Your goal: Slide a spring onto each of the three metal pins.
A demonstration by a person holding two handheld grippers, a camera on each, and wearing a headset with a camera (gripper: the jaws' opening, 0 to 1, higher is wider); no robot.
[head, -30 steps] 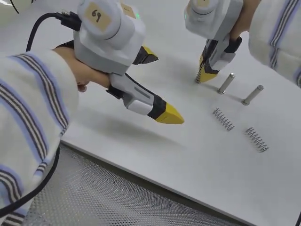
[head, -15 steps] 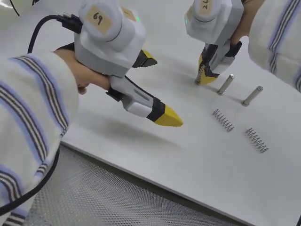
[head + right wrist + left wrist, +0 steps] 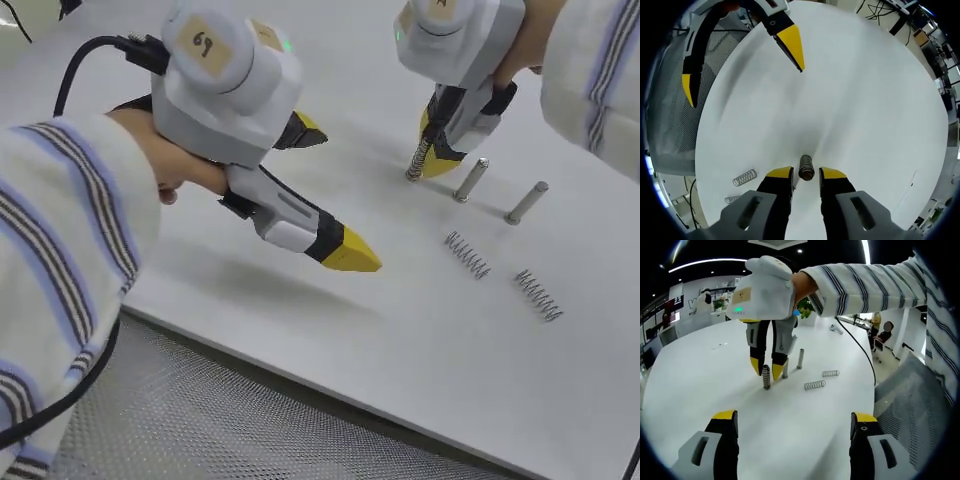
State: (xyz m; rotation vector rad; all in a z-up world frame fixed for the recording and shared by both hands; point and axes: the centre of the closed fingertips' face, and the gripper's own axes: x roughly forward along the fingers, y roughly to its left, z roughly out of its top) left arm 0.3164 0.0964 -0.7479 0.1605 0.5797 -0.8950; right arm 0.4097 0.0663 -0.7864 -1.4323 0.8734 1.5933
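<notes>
**Item 1: right gripper** (image 3: 428, 150). Mine, at the far right of the table (image 3: 300, 330). My jaws are narrow but parted, 1 yellow tip on each side of the fitted spring (image 3: 415, 160). In the right gripper view a slim gap shows on both sides of the coil, so I straddle it without gripping. The round tag on top is cut off and cannot be read.

**Item 2: left gripper** (image 3: 348, 200). Mine, held above the table's near-left part, well apart from the parts. My jaws are spread wide and hold nothing. Its round tag (image 3: 205, 42) reads "69" in handwriting. A black cable (image 3: 75, 60) leaves its rear.

**Item 3: fitted spring.** 1 piece, standing upright on the table at the left end of the pin row. The coils hide whatever is inside.

**Item 4: bare pins.** 2 pieces, metal, both upright. The middle pin (image 3: 469, 180) is just right of the fitted spring, and the end pin (image 3: 526, 203) is right of that. Neither carries a spring.

**Item 5: loose springs.** 2 pieces, lying flat on the table nearer than the pins. The first loose spring (image 3: 467, 254) lies near the middle pin. The second loose spring (image 3: 538, 295) lies right of it, apart from it.

**Item 6: grey mesh surface** (image 3: 200, 420). It lies below the table's near edge.

**Item 7: striped sleeve** (image 3: 60, 230). It sits on the arm behind the left gripper.
</notes>
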